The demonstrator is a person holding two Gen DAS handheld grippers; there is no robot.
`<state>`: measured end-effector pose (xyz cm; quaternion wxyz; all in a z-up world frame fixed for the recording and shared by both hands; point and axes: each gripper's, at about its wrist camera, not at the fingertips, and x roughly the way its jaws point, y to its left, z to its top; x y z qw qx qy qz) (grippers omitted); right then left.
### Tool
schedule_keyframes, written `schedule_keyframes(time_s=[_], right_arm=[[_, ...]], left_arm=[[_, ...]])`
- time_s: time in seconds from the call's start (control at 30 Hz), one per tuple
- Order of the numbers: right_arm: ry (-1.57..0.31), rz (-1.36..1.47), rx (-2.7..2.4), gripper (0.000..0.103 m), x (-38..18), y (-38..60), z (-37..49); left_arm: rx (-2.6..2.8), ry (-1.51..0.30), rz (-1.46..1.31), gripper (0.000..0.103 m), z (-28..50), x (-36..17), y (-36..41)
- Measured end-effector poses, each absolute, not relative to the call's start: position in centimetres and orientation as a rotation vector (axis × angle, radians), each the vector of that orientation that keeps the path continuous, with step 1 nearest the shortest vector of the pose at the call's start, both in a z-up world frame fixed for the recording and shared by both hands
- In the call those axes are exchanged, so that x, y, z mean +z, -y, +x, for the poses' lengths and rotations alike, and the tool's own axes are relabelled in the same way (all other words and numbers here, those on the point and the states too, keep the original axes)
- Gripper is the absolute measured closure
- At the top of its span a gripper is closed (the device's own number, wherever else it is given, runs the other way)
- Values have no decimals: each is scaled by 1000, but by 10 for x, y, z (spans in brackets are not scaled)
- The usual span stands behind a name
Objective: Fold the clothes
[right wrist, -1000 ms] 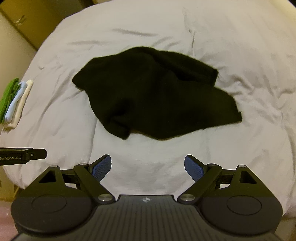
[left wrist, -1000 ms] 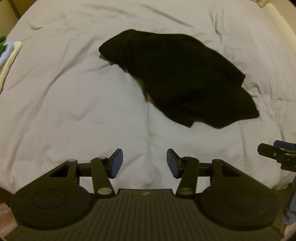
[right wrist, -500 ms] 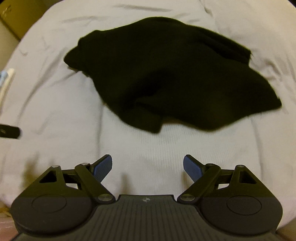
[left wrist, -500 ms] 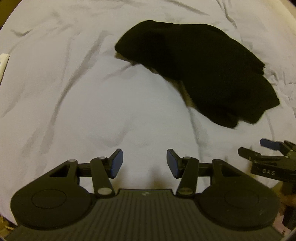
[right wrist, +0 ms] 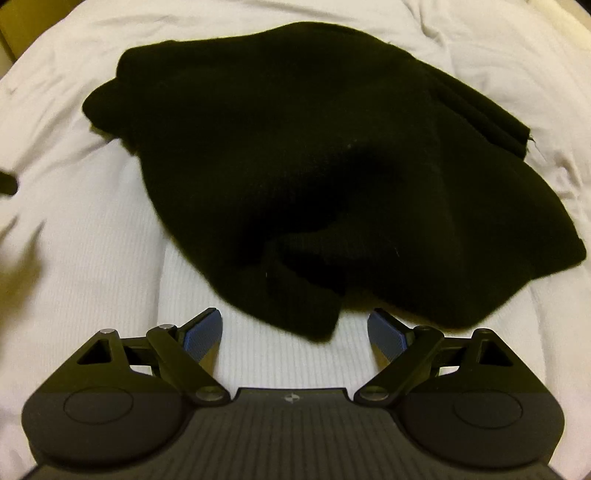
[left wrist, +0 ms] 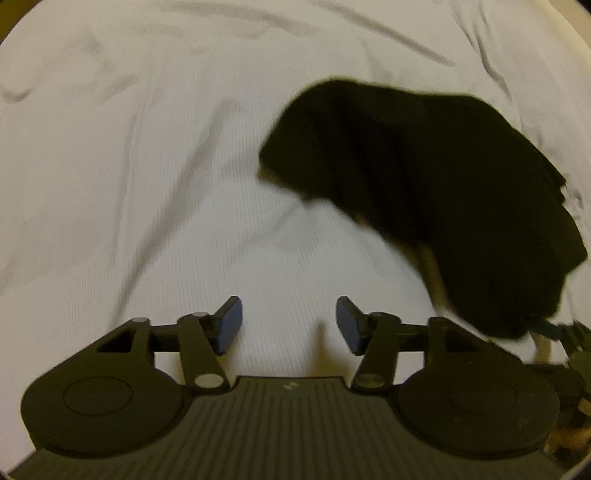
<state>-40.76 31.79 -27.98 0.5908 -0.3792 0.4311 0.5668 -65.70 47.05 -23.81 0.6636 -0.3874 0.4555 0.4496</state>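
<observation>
A crumpled black garment (right wrist: pixel 314 166) lies on a white bedcover (right wrist: pixel 92 258). In the left wrist view the garment (left wrist: pixel 424 192) is up and to the right. My right gripper (right wrist: pixel 295 330) is open, low over the cover, with the garment's near edge (right wrist: pixel 317 325) hanging down between its blue pads (right wrist: pixel 205 332). My left gripper (left wrist: pixel 288 325) is open and empty over bare cover, to the left of the garment. The right gripper's tip (left wrist: pixel 554 332) shows at the garment's near corner in the left wrist view.
The wrinkled white bedcover (left wrist: pixel 129 166) fills both views. A dark bit of the left gripper (right wrist: pixel 7 182) shows at the left edge of the right wrist view. A brown surface (right wrist: pixel 11 22) lies beyond the bed's far left corner.
Both grippers have moved forward toward the garment. The right gripper has closed in until the garment's near edge lies between its fingers. The folded stack at left has left both views.
</observation>
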Motion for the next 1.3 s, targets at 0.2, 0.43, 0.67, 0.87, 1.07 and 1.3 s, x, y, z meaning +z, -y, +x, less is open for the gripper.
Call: schedule_keyframes(time_s=[0.2,0.43,0.67,0.87,1.07,1.3], right_arm=[[-1001,-869,1309,16,-292,-334,-411],[-1031,-796,1276,30,-284,-330,-400],[-1058,-669,1335,79,-242,-332,-390],[-1019,-482,1410,83,-159,-314,-375],[-941,-241,1499,87,-54,-264,-347],[-861,-58,1638,88,46,-198,-342]], left_arm=[[971,-961,-782,36,-644,-264,-531],[868,-875,-857,51,-641,-301,-573],[823,-766,-862,93,-641,-266,-568],[784,-560,-890,94,-671,-190,-532],[831,-321,-878,96,-727,-94,-480],[904,-32,-706,103,-784,29,-418]])
